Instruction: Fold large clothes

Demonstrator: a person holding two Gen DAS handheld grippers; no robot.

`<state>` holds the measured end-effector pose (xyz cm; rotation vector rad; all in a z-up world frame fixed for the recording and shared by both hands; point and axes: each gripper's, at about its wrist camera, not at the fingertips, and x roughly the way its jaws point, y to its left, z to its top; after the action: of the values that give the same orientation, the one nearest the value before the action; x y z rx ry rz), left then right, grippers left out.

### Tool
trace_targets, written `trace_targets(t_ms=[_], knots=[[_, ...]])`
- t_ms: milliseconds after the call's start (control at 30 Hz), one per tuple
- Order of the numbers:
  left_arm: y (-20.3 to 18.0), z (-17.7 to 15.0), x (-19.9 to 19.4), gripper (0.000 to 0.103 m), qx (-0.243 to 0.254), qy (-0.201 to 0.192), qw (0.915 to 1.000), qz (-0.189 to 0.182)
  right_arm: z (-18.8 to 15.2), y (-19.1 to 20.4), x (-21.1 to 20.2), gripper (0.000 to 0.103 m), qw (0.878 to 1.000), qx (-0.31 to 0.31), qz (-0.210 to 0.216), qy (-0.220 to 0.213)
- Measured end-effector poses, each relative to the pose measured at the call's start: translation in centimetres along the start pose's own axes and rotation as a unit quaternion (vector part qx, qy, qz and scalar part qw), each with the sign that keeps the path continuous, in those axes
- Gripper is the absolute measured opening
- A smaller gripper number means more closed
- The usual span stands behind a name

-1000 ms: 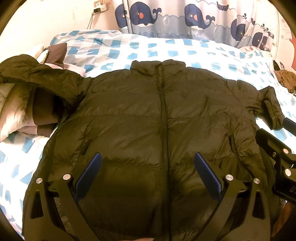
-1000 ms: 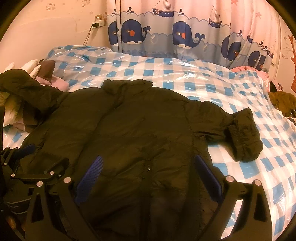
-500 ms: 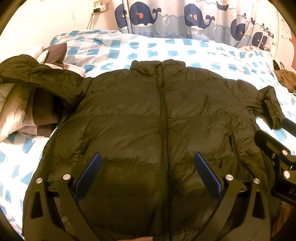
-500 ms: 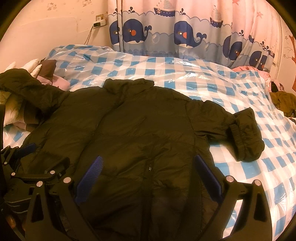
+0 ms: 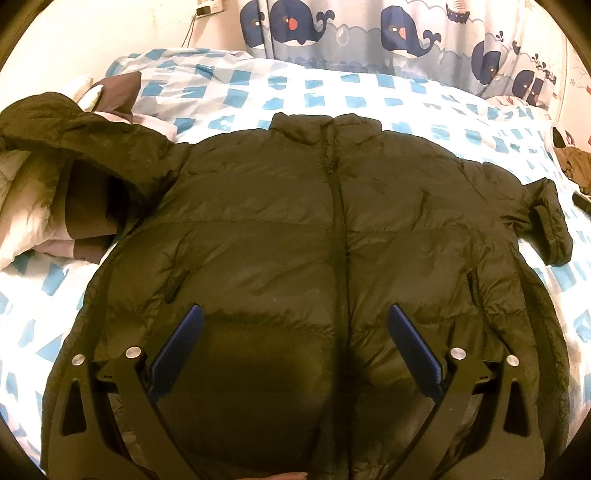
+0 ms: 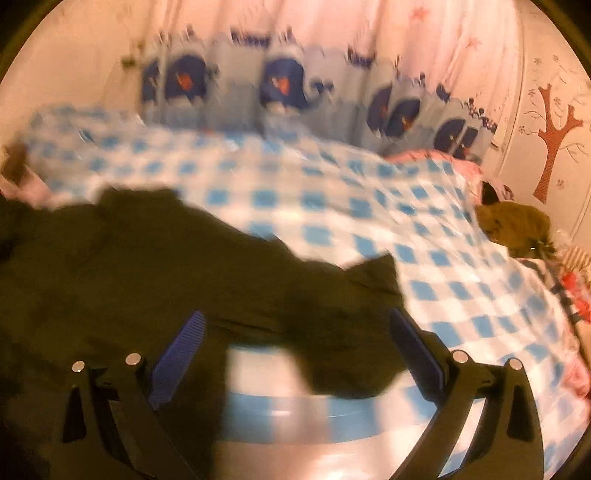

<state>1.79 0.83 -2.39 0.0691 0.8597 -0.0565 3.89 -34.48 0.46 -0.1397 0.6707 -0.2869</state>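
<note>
Left gripper (image 5: pixel 293 347) & right gripper (image 6: pixel 295 350): black frames, ribbed blue pads (image 5: pixel 177 352), two silver screws (image 5: pixel 131 352) noted per finger.

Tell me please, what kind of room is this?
Most likely a bedroom, perhaps a child's. A jacket lies on a bed with a blue checked cover, a pillow lies at its side, and a whale curtain hangs behind.

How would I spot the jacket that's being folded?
Look at the blue-checked bed below the whale curtain. The jacket lies spread flat across its middle, zipped, sleeves out. It is dark and puffy, unlike the pale bedding heaped beside it.
</note>
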Motion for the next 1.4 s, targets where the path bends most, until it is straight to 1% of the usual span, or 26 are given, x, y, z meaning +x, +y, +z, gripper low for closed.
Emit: trace_targets(t_ms=[67, 133, 233, 267, 300, 333, 400, 433, 500, 567, 600, 633, 667, 700, 733, 833, 900, 1000, 1067, 1133, 1167, 1200, 1233, 1300, 1367, 1400], knots=[[0.1, 0.0, 0.1, 0.096, 0.003, 0.002, 1.0, 0.001, -0.4, -0.6, 2.7, 0.096, 0.999, -0.018, -0.011, 0.027], [0.0, 0.0, 0.3, 0.096, 0.008, 0.005, 0.9999, 0.004, -0.7, -0.5, 5.0, 0.096, 0.998, -0.037, -0.027, 0.043], [-0.2, -0.2, 0.8, 0.096, 0.012, 0.011, 0.9998, 0.007, -1.4, 0.3, 8.6, 0.096, 0.991, -0.091, -0.072, 0.06], [-0.2, -0.2, 0.9, 0.096, 0.012, 0.013, 0.9998, 0.007, -1.7, 0.4, 10.0, 0.096, 0.987, -0.109, -0.095, 0.069], [-0.1, -0.2, 1.0, 0.096, 0.012, 0.014, 0.9998, 0.008, -1.7, 0.0, 11.0, 0.095, 0.986, -0.112, -0.098, 0.078], [-0.2, -0.3, 1.1, 0.096, 0.012, 0.015, 0.9998, 0.007, -1.7, -1.0, 11.9, 0.091, 0.987, -0.1, -0.087, 0.089], [-0.2, -0.4, 1.2, 0.096, 0.01, 0.016, 0.9998, 0.004, -1.7, -3.0, 12.6, 0.035, 0.991, -0.063, -0.056, 0.105], [-0.2, -0.4, 1.2, 0.096, 0.01, 0.017, 0.9998, 0.003, -1.7, -4.5, 12.9, 0.029, 0.992, -0.036, -0.038, 0.117], [-0.2, -0.5, 1.3, 0.096, 0.011, 0.017, 0.9998, 0.002, -1.6, -6.8, 12.8, 0.019, 0.993, 0.0, -0.011, 0.122], [-0.3, -0.5, 1.2, 0.096, 0.013, 0.016, 0.9998, 0.002, -1.5, -9.7, 12.1, 0.017, 0.992, 0.048, 0.019, 0.119], [-0.3, -0.5, 1.2, 0.096, 0.013, 0.015, 0.9998, 0.001, -1.4, -11.9, 11.5, 0.016, 0.99, 0.085, 0.037, 0.11], [-0.3, -0.5, 1.2, 0.096, 0.013, 0.014, 0.9998, 0.001, -1.2, -13.1, 11.0, 0.016, 0.988, 0.107, 0.044, 0.104], [-0.2, -0.5, 1.2, 0.096, 0.011, 0.015, 0.9998, -0.001, -0.9, -15.3, 10.4, 0.015, 0.984, 0.142, 0.055, 0.096], [-0.1, -0.5, 1.2, 0.096, 0.006, 0.017, 0.9998, -0.007, -0.6, -16.7, 10.1, 0.015, 0.981, 0.162, 0.06, 0.09], [0.1, -0.5, 1.1, 0.096, 0.002, 0.018, 0.9997, -0.013, -0.1, -19.4, 9.5, 0.015, 0.976, 0.192, 0.064, 0.08], [0.7, -0.3, 1.2, 0.096, -0.018, 0.021, 0.9991, -0.033, 1.5, -24.5, 8.8, 0.014, 0.966, 0.242, 0.065, 0.061], [0.9, -0.3, 1.3, 0.096, -0.023, 0.02, 0.9988, -0.038, 2.8, -28.1, 8.6, 0.013, 0.958, 0.275, 0.068, 0.047], [0.7, -0.3, 1.7, 0.096, -0.02, 0.021, 0.9988, -0.04, 3.8, -31.4, 9.7, 0.013, 0.95, 0.303, 0.062, 0.039], [0.6, -0.4, 2.1, 0.096, -0.015, 0.027, 0.9986, -0.043, 3.2, -33.0, 11.6, 0.013, 0.942, 0.326, 0.061, 0.053], [0.4, -0.4, 2.6, 0.096, -0.012, 0.033, 0.9981, -0.05, 1.4, -33.8, 15.5, 0.014, 0.928, 0.351, 0.064, 0.108], [0.3, -0.5, 2.8, 0.096, -0.011, 0.036, 0.9977, -0.056, -0.5, -33.9, 18.0, 0.019, 0.917, 0.363, 0.058, 0.155], [0.3, -0.6, 3.1, 0.096, -0.009, 0.039, 0.9974, -0.059, -1.9, -33.9, 19.3, 0.029, 0.909, 0.372, 0.05, 0.182], [0.2, -0.6, 3.2, 0.096, -0.006, 0.041, 0.9974, -0.058, -4.1, -34.0, 20.4, 0.033, 0.898, 0.385, 0.037, 0.208], [0.2, -0.6, 3.2, 0.096, -0.006, 0.038, 0.9979, -0.051, -6.2, -34.7, 19.6, 0.046, 0.891, 0.411, 0.025, 0.192], [0.3, -0.4, 2.9, 0.096, -0.004, 0.033, 0.9986, -0.041, -7.9, -36.2, 15.8, 0.054, 0.882, 0.446, -0.02, 0.15], [0.3, -0.4, 2.7, 0.096, -0.001, 0.031, 0.999, -0.033, -8.1, -36.6, 13.4, 0.058, 0.883, 0.449, -0.047, 0.129]])
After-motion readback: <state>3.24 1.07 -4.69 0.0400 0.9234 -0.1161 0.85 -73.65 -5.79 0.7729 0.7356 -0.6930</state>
